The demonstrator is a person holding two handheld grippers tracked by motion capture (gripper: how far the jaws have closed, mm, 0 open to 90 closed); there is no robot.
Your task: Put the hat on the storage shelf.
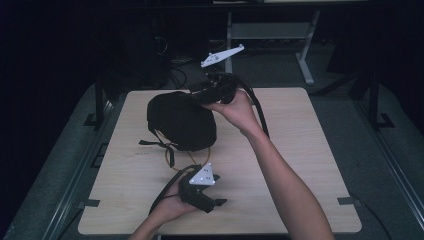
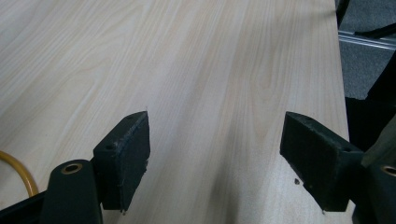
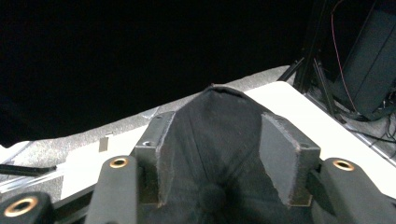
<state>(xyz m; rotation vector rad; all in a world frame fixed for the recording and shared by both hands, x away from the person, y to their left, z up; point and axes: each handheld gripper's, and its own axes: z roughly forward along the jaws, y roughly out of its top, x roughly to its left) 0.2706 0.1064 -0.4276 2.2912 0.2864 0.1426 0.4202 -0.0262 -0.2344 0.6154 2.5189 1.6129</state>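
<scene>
A black cloth cap (image 1: 180,120) lies on the pale wooden table (image 1: 300,150), left of centre, with black straps (image 1: 160,146) and a yellow cord (image 1: 205,157) trailing from its near side. My right gripper (image 1: 199,95) hangs at the cap's far right edge. In the right gripper view its jaws (image 3: 215,126) stand apart with a raised fold of the cap (image 3: 219,140) between them, and the pads do not pinch it. My left gripper (image 1: 220,202) rests near the front edge, open (image 2: 215,140) over bare wood, the yellow cord (image 2: 18,172) to its left.
A white desk frame (image 1: 305,50) and loose cables (image 1: 175,65) stand on the dark floor beyond the table's far edge. Black stand legs (image 3: 317,70) show past the table corner in the right gripper view. Bare wood spreads across the table's right half.
</scene>
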